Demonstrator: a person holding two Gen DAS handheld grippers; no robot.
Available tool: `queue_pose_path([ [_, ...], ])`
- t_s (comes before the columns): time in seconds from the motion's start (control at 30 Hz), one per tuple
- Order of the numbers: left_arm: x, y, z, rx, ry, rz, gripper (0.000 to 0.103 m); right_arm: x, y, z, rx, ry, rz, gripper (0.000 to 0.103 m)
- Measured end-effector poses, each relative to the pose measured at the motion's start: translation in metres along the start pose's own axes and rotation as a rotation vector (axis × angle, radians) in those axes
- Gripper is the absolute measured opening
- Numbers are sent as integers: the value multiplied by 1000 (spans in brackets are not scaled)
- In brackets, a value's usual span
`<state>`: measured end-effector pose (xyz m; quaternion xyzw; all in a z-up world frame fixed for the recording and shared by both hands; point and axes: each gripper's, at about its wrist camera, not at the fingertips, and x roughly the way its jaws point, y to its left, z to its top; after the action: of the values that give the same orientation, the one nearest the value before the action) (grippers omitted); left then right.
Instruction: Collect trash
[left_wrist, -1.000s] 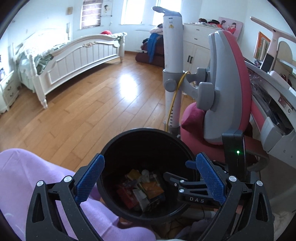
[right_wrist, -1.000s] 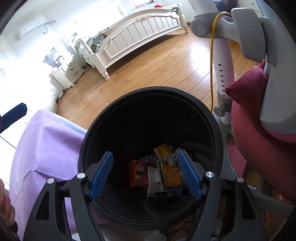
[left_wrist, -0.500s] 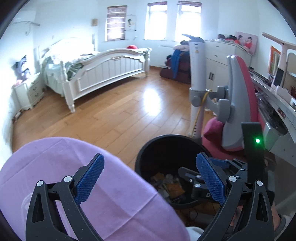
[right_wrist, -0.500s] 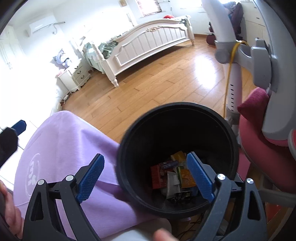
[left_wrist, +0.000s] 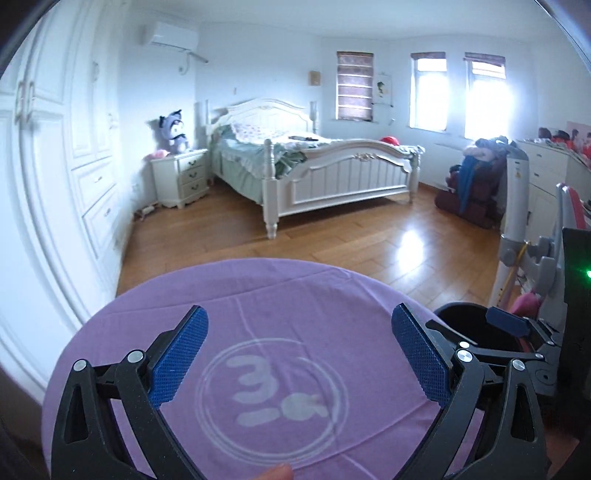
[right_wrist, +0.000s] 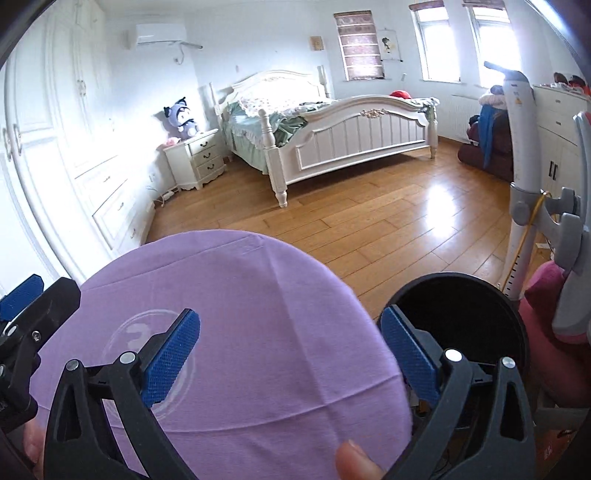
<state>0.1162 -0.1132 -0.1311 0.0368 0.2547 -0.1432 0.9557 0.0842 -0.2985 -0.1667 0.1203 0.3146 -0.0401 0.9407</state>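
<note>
A black round trash bin (right_wrist: 461, 317) stands on the floor at the lower right; its rim also shows in the left wrist view (left_wrist: 465, 325). Its inside is not visible now. My left gripper (left_wrist: 299, 354) is open and empty above a round table under a purple cloth (left_wrist: 258, 295). My right gripper (right_wrist: 291, 350) is open and empty, over the table's right edge (right_wrist: 240, 280) beside the bin. The right gripper shows at the right of the left wrist view (left_wrist: 517, 332); the left gripper shows at the left of the right wrist view (right_wrist: 26, 317).
A red and grey chair (right_wrist: 565, 266) and a white pole (right_wrist: 521, 177) stand right of the bin. A white bed (left_wrist: 314, 170), a nightstand (left_wrist: 181, 177) and wall cabinets (left_wrist: 55, 184) lie across the wooden floor (left_wrist: 351, 243).
Both grippers have lifted and swung left, away from above the bin to over the purple table. The trash inside the bin has gone out of sight. Both stay open.
</note>
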Motion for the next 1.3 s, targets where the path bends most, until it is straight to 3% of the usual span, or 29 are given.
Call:
queue_pose_path([
  [0.17,-16,39,-11,-55,-22,56,98,4,39,-11,-80,21,24,98],
  [0.4,-20,68,-23,-108,-13,88,98,3,55,-12,-88,28,17,98],
  [0.8,-10,84,-30,-146,3,113,98,-4,80,-25,-134,3,-22,98],
  [1.3,-8,77,-40,-140,9,130,98,-4,74,-30,-100,4,-30,98],
])
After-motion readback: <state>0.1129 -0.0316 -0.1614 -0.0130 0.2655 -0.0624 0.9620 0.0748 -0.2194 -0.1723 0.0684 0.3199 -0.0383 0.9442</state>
